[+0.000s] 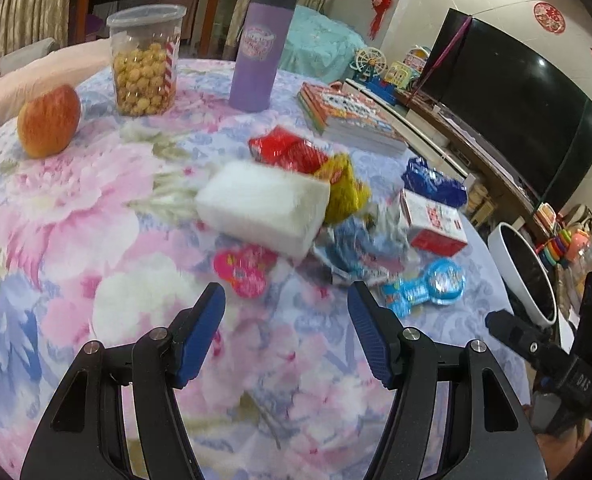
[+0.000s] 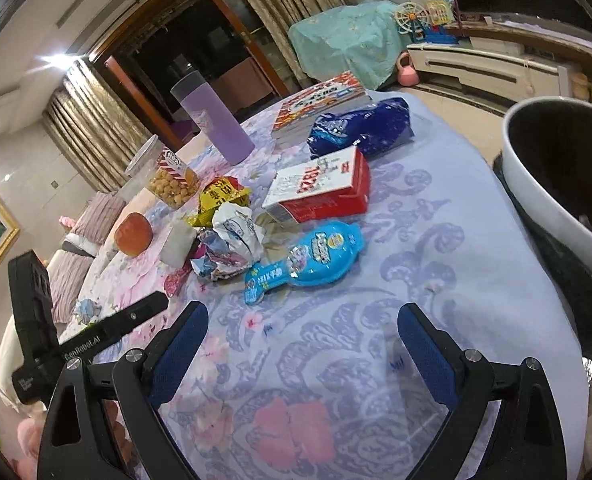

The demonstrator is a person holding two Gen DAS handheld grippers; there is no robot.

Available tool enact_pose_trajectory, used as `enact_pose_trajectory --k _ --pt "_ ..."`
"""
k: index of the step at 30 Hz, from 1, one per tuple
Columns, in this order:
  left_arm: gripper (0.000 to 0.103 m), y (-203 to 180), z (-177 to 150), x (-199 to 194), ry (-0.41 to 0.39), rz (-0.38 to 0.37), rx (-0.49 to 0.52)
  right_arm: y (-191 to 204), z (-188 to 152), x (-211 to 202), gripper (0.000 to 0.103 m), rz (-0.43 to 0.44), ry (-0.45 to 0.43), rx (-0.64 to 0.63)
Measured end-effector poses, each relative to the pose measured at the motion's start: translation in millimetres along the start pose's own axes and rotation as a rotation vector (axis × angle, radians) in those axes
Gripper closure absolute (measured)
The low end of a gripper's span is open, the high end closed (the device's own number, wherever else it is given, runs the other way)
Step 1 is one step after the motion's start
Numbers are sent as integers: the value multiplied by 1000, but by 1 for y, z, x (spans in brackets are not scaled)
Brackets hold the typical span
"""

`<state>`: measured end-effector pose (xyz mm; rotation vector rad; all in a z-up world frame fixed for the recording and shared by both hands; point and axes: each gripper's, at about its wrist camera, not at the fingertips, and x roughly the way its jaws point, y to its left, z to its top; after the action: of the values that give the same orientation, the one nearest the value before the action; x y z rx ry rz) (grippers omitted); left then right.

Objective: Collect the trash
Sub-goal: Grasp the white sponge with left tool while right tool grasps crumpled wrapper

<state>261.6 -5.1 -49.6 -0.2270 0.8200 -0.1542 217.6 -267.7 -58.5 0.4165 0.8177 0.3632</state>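
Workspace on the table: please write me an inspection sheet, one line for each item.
Surface: round table under a floral cloth.
Job's things: light-blue toy-shaped wrapper, crumpled wrapper, yellow wrapper, dark-blue bag, red wrapper, pink wrapper; white bin at the table edge.
Clutter: apple, popcorn jar, purple tumbler, books, red-and-white box, white block.
Grippers: left hand-held gripper and right hand-held gripper open, holding nothing.
Cables: nothing seen.
Surroundings: television, curtains.
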Motion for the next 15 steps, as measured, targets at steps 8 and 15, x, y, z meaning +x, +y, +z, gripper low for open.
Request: enact_pose_trajectory --k 8,15 --pt "36 5 20 15 -14 31 26 11 16 24 11 58 20 -19" --pt "54 7 26 26 -27 23 98 25 29 50 24 90 51 -65"
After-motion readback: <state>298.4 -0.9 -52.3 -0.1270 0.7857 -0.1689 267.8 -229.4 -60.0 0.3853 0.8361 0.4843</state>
